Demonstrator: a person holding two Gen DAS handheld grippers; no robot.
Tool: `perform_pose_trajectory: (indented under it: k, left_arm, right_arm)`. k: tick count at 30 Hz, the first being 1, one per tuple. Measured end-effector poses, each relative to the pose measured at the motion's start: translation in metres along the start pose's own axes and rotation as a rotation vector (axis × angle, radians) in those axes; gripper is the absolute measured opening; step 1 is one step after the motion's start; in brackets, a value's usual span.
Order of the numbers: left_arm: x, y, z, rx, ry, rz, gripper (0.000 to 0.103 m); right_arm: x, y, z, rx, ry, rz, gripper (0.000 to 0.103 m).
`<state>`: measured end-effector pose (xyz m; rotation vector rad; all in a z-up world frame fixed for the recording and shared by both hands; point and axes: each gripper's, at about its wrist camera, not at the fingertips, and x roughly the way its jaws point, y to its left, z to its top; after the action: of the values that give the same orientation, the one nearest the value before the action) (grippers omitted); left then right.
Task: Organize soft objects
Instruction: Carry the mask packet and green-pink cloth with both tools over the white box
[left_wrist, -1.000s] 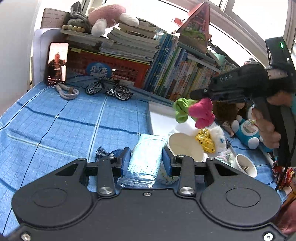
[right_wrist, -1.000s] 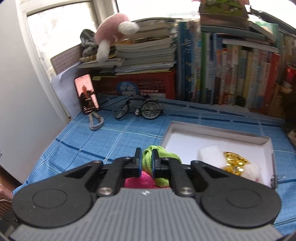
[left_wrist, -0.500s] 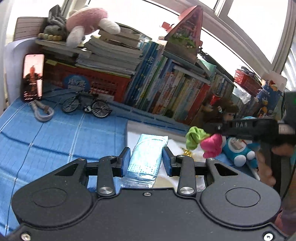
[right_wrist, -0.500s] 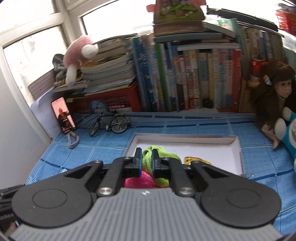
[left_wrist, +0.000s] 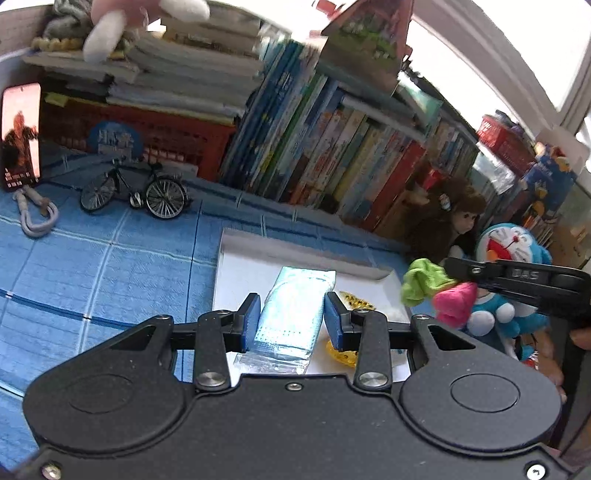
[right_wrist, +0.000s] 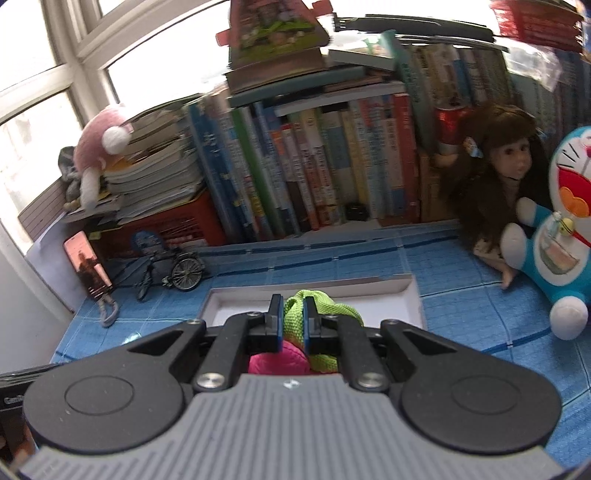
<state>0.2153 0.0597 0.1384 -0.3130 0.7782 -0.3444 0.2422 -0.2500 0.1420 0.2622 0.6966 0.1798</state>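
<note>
Left gripper (left_wrist: 291, 325): closed on a pale blue pack of face masks (left_wrist: 291, 314), blue pads pressing both its long sides, held above the white box.
Right gripper (right_wrist: 293, 326): clamped tight on a green and pink soft toy (right_wrist: 314, 317), green fabric pinched between the pads, pink part bulging below.
White box (left_wrist: 236, 258): shallow and open, lying on the blue checked cloth (left_wrist: 110, 273), near its middle; a gold sequinned item (left_wrist: 356, 301) lies inside.
Behind the box: a row of upright books (left_wrist: 325, 147) along the cloth's far edge, a red crate (left_wrist: 155, 125) under stacked books to the left.
Far left corner: a phone (left_wrist: 20, 134) propped upright, a white carabiner (left_wrist: 37, 218) before it, a model bicycle (left_wrist: 135, 190) beside.
Right edge: a doll with brown hair (right_wrist: 506, 166) and a blue Doraemon plush (right_wrist: 557, 236), just beside each other.
Left view only: the right gripper reaching in from the right with the toy hanging at the box's right end, in front of the plush.
Right view only: the doll and plush unblocked; the masks are out of sight.
</note>
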Motion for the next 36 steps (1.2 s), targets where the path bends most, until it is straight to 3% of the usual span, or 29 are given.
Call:
perform_pose_trajectory:
  k: [17,25,36]
  left_arm:
    - [0.123,0.004,0.026,-0.050,0.179,0.118,0.035]
    - [0.149,0.011,0.025,-0.056,0.206,0.133,0.035]
    - [0.165,0.013,0.018,-0.056,0.247,0.129,0.036]
  right_arm:
    - [0.069,-0.060,0.020,0.041,0.024,-0.065,0.013]
    - [0.107,-0.072,0.009,0.056,0.073,-0.076,0.013]
    - [0.124,-0.080,-0.002,0.067,0.131,-0.075,0.014]
